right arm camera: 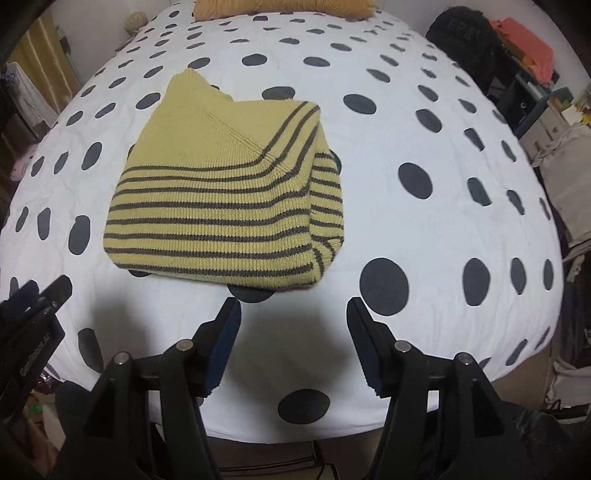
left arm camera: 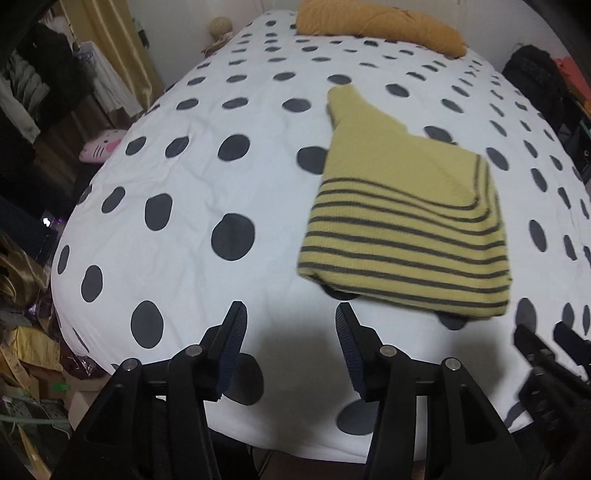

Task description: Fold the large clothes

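On top of the white bedspread with dark grey polka dots sits the folded yellow knit sweater with dark grey stripes, a neat-ish rectangle with one plain corner poking out toward the mustard-orange pillow. Both tongs hover clear of it over the bed's near edge: left gripper has its jaws spread with nothing in them, right gripper same deal, gaping and empty. Pink cat plush off the left side.

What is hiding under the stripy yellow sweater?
Under the folded sweater lies the spotted bedcover; dark dots peek out at its near edge. Anything else beneath is covered.
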The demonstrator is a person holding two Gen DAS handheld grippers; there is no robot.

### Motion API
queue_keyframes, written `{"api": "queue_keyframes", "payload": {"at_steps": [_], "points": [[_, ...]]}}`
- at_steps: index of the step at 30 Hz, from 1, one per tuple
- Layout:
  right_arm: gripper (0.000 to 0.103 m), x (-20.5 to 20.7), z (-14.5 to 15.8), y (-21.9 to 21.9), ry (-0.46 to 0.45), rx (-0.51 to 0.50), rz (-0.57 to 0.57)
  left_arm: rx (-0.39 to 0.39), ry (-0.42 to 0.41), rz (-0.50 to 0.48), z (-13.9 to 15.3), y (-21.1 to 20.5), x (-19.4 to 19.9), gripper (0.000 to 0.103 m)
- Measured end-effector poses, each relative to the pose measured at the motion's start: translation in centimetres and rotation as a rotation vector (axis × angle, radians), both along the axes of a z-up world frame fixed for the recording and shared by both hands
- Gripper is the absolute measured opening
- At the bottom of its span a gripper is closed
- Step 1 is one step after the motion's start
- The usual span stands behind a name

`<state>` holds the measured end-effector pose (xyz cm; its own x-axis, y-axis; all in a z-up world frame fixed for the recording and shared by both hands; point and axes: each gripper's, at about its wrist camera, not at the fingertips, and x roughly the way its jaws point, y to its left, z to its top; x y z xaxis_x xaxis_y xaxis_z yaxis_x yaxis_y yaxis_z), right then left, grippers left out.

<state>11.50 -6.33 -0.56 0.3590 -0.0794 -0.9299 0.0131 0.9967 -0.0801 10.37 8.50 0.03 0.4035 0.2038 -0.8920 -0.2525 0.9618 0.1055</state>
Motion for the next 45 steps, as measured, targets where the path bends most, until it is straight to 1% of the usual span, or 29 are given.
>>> {"api": "queue_keyframes", "payload": {"at_steps": [1, 4, 6, 10, 13, 17, 24, 29, 37, 45], "points": [[0.061, -0.4, 0.3, 0.0, -0.003, -0.001, 0.002, 0.0, -0.007, -0.011, 0.5, -0.5, -0.3, 0.054], [0.062, -1.1, 1.1, 0.5, -0.009, 0.0, 0.019, 0.014, -0.026, -0.032, 1.6, -1.9, -1.5, 0.054], [0.062, -1.5, 1.6, 0.6, -0.014, -0.002, 0.023, 0.026, -0.027, -0.028, 2.0, -2.3, -1.7, 0.054], [0.063, -2.5, 2.5, 0.4, -0.024, -0.004, 0.021, 0.01, -0.039, -0.014, 2.6, -2.1, -2.1, 0.054], [0.065, -3.1, 3.2, 0.7, -0.042, -0.03, 0.03, -0.007, -0.049, -0.019, 3.0, -2.4, -2.3, 0.055], [0.068, -3.4, 3.6, 0.8, -0.057, -0.029, 0.029, -0.029, -0.053, -0.045, 3.1, -3.3, -2.4, 0.057], [0.068, -3.5, 3.8, 0.0, -0.056, -0.029, 0.007, -0.029, -0.035, -0.057, 2.9, -4.3, -2.2, 0.058], [0.068, -3.2, 4.2, 0.0, -0.061, -0.029, 0.006, -0.022, -0.04, -0.057, 3.3, -4.1, -1.9, 0.058], [0.068, -2.9, 4.1, -0.3, -0.055, -0.031, -0.005, -0.047, -0.04, -0.052, 3.0, -4.1, -1.6, 0.058], [0.068, -2.6, 4.0, -0.2, -0.057, -0.049, -0.017, -0.052, -0.048, -0.052, 3.1, -4.0, -1.3, 0.059]]}}
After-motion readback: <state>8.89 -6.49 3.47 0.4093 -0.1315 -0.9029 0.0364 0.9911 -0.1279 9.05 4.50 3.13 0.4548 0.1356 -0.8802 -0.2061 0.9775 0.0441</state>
